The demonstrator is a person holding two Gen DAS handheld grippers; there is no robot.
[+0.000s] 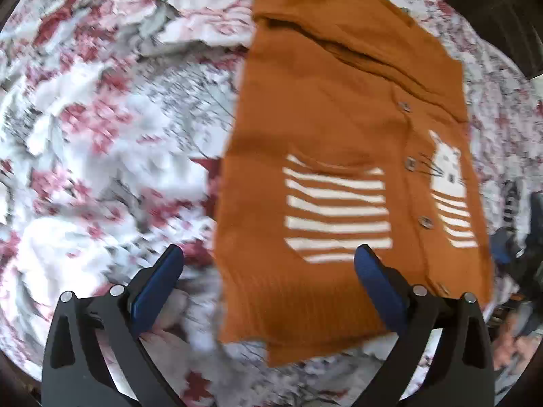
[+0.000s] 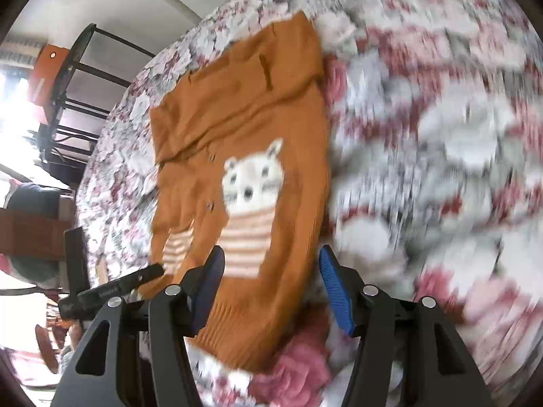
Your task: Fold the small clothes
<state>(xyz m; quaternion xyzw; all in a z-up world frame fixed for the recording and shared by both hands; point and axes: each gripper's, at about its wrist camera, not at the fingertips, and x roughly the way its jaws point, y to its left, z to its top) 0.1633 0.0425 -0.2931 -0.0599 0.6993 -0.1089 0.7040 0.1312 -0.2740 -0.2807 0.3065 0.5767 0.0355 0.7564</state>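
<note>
The left gripper [image 1: 268,264] hangs wide open with nothing between its jaws, its right finger over the ribbed hem of the orange cardigan [image 1: 339,135]. The cardigan lies flat on the flowered bedspread [image 1: 101,118], reaching away ahead of the jaws. The right gripper [image 2: 271,264] is also spread wide and empty, the hem lying between its jaws.

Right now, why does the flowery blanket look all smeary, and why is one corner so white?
Left wrist view: floral bedspread streaks with motion blur, orange cat cardigan sharper. Right wrist view: bedspread smeared on the right, cardigan softly blurred, window glare washes out the left edge; fisheye bends everything.
</note>
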